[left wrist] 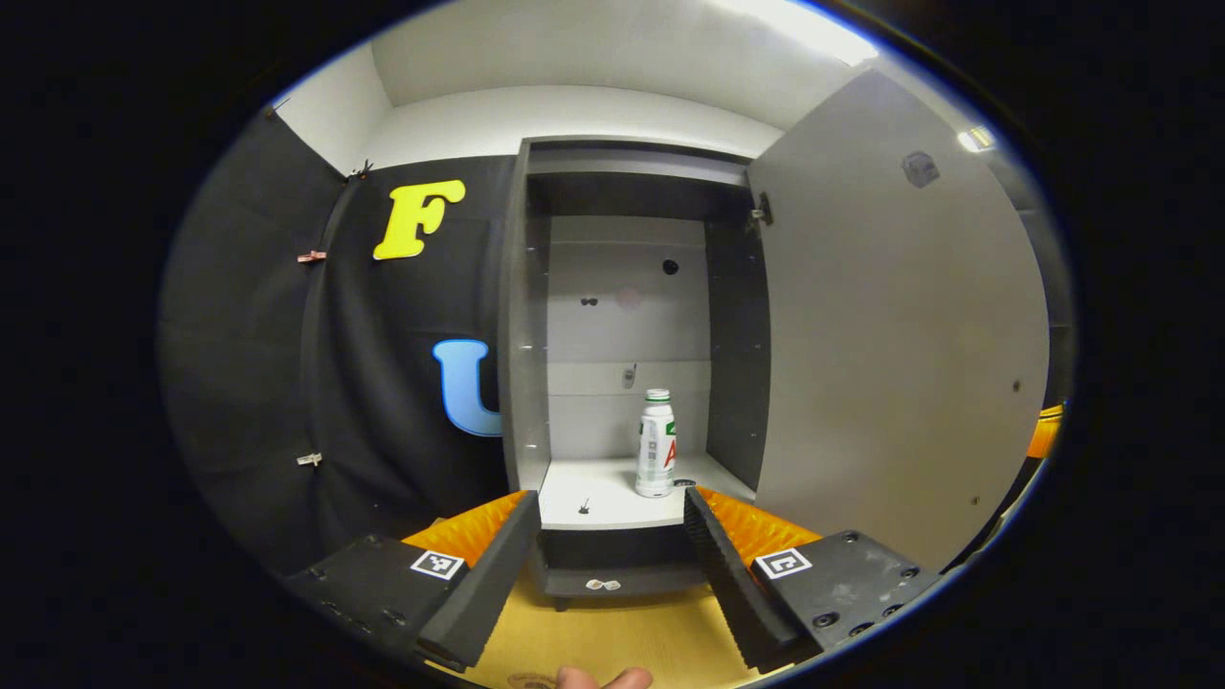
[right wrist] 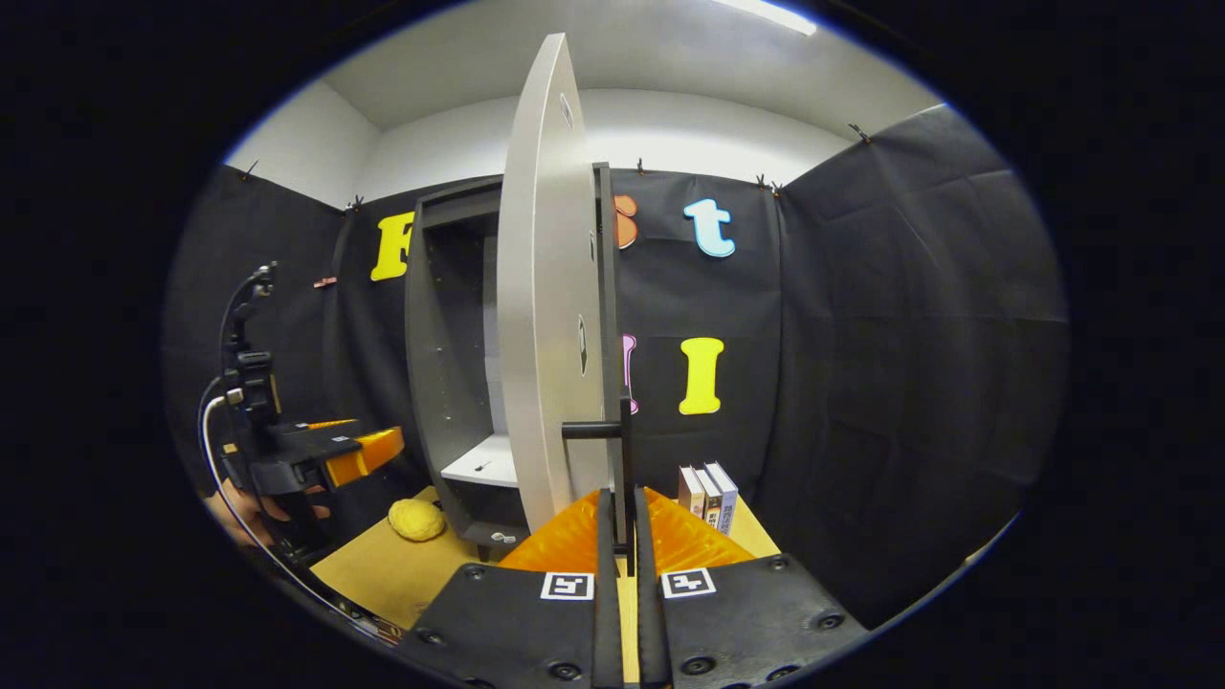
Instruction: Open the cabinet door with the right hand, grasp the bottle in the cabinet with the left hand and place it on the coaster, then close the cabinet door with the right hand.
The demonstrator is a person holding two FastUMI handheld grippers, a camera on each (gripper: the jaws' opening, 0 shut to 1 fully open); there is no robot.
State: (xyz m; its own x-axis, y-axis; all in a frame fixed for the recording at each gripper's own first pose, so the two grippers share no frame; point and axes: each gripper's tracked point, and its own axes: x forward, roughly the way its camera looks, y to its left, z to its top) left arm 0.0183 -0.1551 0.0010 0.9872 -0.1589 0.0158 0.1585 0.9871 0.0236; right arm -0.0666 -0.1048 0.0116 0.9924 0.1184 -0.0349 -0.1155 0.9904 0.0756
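Cabinet [left wrist: 622, 316] stands on table [right wrist: 383, 574], door [left wrist: 890, 335] swung wide: opening step looks done, bottle grasp next.
Your right tongs [right wrist: 622, 536] pinch door handle [right wrist: 622, 459].
Your left tongs [left wrist: 612, 545] spread, aimed at shelf [left wrist: 603, 488].
Bottle [left wrist: 656, 445] upright on shelf, right of centre, near side wall.
Next: you advance left tongs, straddle bottle, mind wall.
Books [right wrist: 708, 493], yellow lump [right wrist: 416, 520] off path.

A yellowish-brown table [right wrist: 383, 574] carries the grey cabinet [right wrist: 431, 364], which stands on it at the back. On the cabinet's pale lower shelf [left wrist: 593, 488] a white bottle [left wrist: 657, 443] stands upright toward the right side, with a small dark speck, too small to identify, lying nearer the front edge. A yellow lumpy object [right wrist: 416, 520] rests on the table just left of the cabinet; three small boxes [right wrist: 708, 493], possibly books, stand together to its right.
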